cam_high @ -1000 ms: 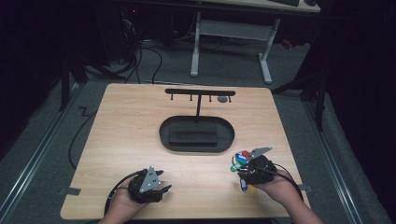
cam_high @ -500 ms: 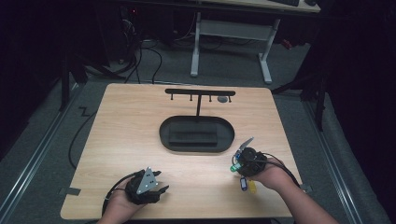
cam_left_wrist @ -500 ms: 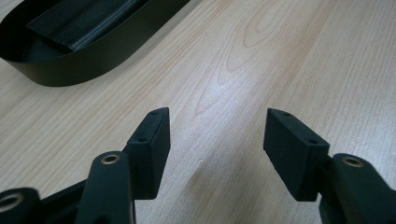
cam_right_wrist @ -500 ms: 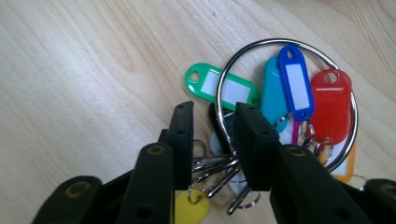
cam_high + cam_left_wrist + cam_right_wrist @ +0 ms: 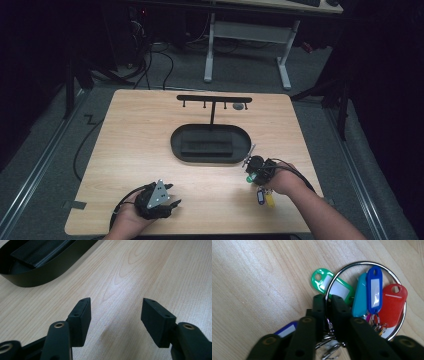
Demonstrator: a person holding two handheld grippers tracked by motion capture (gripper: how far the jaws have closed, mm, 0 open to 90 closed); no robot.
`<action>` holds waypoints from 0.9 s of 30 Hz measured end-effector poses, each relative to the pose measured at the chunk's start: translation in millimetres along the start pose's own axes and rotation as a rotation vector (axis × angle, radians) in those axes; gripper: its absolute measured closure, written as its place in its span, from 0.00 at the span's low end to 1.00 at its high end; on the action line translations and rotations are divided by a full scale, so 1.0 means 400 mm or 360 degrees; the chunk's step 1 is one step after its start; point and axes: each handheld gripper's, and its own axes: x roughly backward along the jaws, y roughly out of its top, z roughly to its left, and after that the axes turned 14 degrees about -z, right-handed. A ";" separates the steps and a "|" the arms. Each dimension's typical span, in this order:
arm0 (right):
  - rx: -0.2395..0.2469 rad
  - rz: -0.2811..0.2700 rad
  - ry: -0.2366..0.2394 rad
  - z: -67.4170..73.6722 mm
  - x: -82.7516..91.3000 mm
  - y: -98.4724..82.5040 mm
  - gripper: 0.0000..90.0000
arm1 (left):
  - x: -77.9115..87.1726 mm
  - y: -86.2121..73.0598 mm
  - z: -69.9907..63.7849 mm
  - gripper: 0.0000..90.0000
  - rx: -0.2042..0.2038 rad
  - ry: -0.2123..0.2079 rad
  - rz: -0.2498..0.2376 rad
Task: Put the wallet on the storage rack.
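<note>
A large metal key ring (image 5: 352, 266) lies on the wooden table and carries green (image 5: 333, 286), teal (image 5: 359, 300), blue (image 5: 374, 290) and red (image 5: 392, 302) plastic tags. My right gripper (image 5: 327, 300) has just been closing, and its jaws now pinch the ring's wire at the left side. In the high view this gripper (image 5: 252, 167) sits right of the tray's front end, with blue and yellow tags (image 5: 265, 196) beside the hand. My left gripper (image 5: 170, 197) rests near the front left edge. Its jaws (image 5: 115, 315) are open over bare wood.
A black oval tray (image 5: 176, 145) with a dark pad inside stands mid-table. Its wall (image 5: 45, 275) shows at the upper left of the left gripper view. Behind it stands a black T-shaped rack (image 5: 214, 99) with small hooks. Table edges are close to both hands.
The right gripper has moved left toward the tray's front corner and closed its jaws on the key ring. The left gripper has stayed in place.
</note>
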 end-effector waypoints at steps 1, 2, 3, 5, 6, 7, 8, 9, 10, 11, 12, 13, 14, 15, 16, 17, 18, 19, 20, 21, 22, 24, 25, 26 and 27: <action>0.0025 0.0020 -0.0007 0.001 0.000 0.003 0.96 | 0.000 0.000 0.000 0.46 0.0000 0.0000 0.0000; 0.0026 0.0026 -0.0005 0.002 0.000 0.005 0.96 | 0.000 0.000 0.000 0.46 0.0000 0.0001 0.0000; 0.0029 0.0031 -0.0002 0.002 -0.001 0.006 0.96 | 0.001 0.000 0.001 0.46 0.0000 0.0002 0.0000; 0.0032 0.0038 0.0007 0.000 0.000 0.007 0.96 | 0.001 -0.001 0.001 0.46 0.0000 0.0003 0.0001; 0.0037 0.0042 0.0008 0.001 0.002 0.007 0.96 | 0.001 -0.001 0.001 0.46 0.0000 0.0003 0.0001; 0.0035 0.0035 0.0011 0.002 0.007 0.007 0.96 | 0.001 -0.001 0.001 0.46 0.0000 0.0003 0.0001; 0.0036 0.0024 0.0013 0.002 0.015 0.007 0.96 | 0.001 -0.001 0.001 0.46 0.0000 0.0001 0.0005; 0.0022 -0.0008 0.0014 0.002 0.037 0.008 0.96 | 0.000 -0.002 0.002 0.46 -0.0001 0.0001 0.0007; 0.0022 -0.0008 0.0014 0.002 0.037 0.008 0.96 | 0.000 -0.002 0.002 0.46 -0.0002 0.0000 0.0009; 0.0022 -0.0020 0.0009 0.003 0.049 0.008 0.96 | -0.001 -0.002 0.002 0.46 -0.0002 0.0000 0.0010; 0.0022 -0.0031 0.0004 0.003 0.062 0.008 0.96 | -0.001 -0.002 0.001 0.46 -0.0002 0.0000 0.0010; 0.0031 -0.0039 -0.0008 0.004 0.078 0.008 0.96 | -0.001 -0.002 0.001 0.46 -0.0003 -0.0001 0.0010; 0.0034 -0.0051 -0.0014 0.005 0.091 0.008 0.97 | -0.002 -0.002 0.001 0.46 -0.0003 0.0000 0.0010; 0.0041 -0.0057 -0.0024 0.005 0.101 0.008 0.97 | -0.002 -0.001 0.000 0.46 -0.0005 -0.0001 0.0009; 0.0048 -0.0068 -0.0037 0.006 0.113 0.008 0.97 | -0.002 -0.001 0.000 0.46 -0.0008 -0.0002 0.0011; 0.0050 -0.0071 -0.0051 0.006 0.126 0.008 0.97 | -0.002 0.000 -0.001 0.46 -0.0011 -0.0004 0.0012; 0.0047 -0.0077 -0.0065 0.006 0.138 0.008 0.97 | -0.003 0.000 -0.001 0.46 -0.0014 -0.0003 0.0013; 0.0061 -0.0077 -0.0075 0.005 0.149 0.008 0.97 | -0.003 0.000 -0.002 0.46 -0.0016 -0.0003 0.0015; 0.0063 -0.0075 -0.0080 0.005 0.160 0.008 0.97 | -0.004 0.000 -0.002 0.46 -0.0016 -0.0004 0.0015; 0.0068 -0.0071 -0.0087 0.005 0.170 0.007 0.97 | -0.004 0.000 -0.003 0.46 -0.0018 -0.0002 0.0016; 0.0065 -0.0073 -0.0093 0.004 0.184 0.005 0.97 | -0.004 -0.001 -0.002 0.46 -0.0018 -0.0001 0.0017; 0.0064 -0.0071 -0.0100 0.004 0.198 0.004 0.97 | -0.004 -0.001 -0.002 0.46 -0.0016 -0.0001 0.0017; 0.0057 -0.0071 -0.0100 0.003 0.208 0.003 0.97 | -0.004 -0.001 -0.002 0.46 -0.0016 -0.0001 0.0018; 0.0053 -0.0075 -0.0100 0.003 0.218 0.003 0.97 | -0.004 -0.001 -0.001 0.46 -0.0015 0.0000 0.0016; 0.0046 -0.0080 -0.0097 0.002 0.229 0.003 0.97 | -0.003 -0.001 -0.001 0.46 -0.0014 0.0000 0.0015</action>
